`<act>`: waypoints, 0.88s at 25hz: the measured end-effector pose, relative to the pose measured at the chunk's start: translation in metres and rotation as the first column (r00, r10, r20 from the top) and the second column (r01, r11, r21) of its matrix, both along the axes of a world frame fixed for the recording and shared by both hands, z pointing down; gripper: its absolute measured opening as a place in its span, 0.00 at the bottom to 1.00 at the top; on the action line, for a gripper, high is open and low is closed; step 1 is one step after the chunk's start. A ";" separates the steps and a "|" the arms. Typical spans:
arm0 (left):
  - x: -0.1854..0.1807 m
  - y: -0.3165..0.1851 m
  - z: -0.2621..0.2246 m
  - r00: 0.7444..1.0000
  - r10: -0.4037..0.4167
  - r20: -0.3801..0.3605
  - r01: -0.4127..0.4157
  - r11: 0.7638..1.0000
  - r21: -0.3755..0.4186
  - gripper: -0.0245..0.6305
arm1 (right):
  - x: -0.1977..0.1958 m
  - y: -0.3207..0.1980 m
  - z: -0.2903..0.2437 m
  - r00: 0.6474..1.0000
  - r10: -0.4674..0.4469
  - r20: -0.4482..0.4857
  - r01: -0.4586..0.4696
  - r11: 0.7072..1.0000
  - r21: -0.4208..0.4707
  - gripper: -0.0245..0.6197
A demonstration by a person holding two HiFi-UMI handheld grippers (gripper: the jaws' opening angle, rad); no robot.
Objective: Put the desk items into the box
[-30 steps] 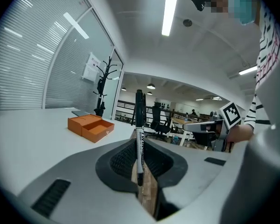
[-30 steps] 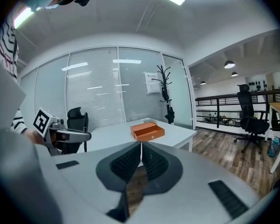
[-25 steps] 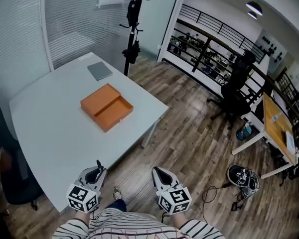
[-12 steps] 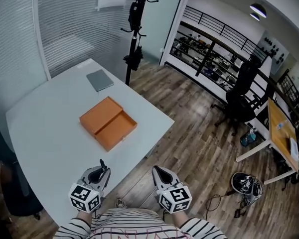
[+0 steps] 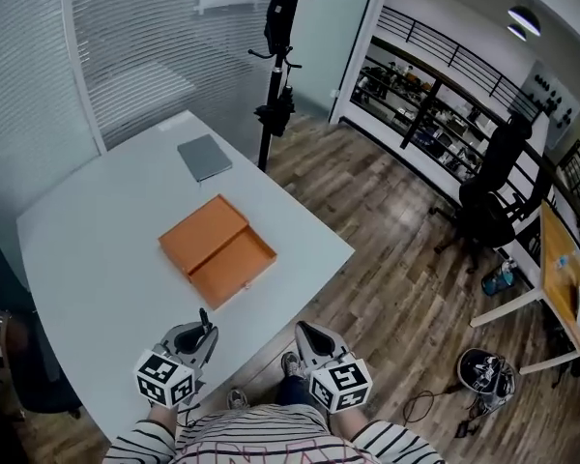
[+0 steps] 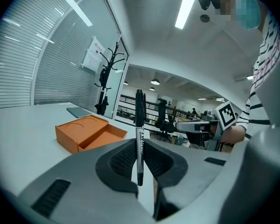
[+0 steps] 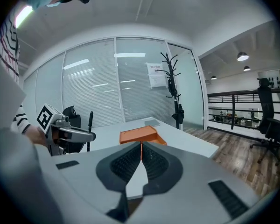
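Note:
An open orange box lies on the white table, its lid half beside its tray half; it also shows in the left gripper view and the right gripper view. My left gripper is shut on a black marker pen that stands upright between its jaws, at the table's near edge. My right gripper is shut with nothing in it, held over the floor to the right of the table. Both are well short of the box.
A grey notebook lies at the table's far side. A black coat stand rises behind the table. Glass walls with blinds stand beyond. A dark chair sits at the left. Another desk and office chair are to the right.
The head view has shifted, so the table and box now sit lower and nearer. Both grippers keep their places at the bottom, the left still shut on the pen.

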State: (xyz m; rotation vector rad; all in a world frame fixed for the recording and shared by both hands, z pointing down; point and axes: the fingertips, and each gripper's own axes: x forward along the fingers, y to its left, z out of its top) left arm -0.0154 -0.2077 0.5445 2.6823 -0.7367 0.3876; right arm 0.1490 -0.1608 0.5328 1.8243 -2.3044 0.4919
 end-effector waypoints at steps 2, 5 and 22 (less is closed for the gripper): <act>0.004 -0.013 0.003 0.999 -0.034 0.012 0.034 0.999 -0.002 0.13 | 0.006 -0.016 0.004 0.999 -0.032 0.001 0.032 0.999 -0.011 0.08; 0.011 -0.030 0.007 0.996 -0.074 0.048 0.074 0.997 0.009 0.13 | 0.014 -0.037 0.007 0.996 -0.088 0.008 0.088 0.996 -0.025 0.08; 0.069 -0.120 0.029 0.947 -0.094 0.308 0.071 0.994 0.088 0.13 | 0.060 -0.099 0.011 0.972 -0.231 0.049 0.232 0.973 -0.019 0.08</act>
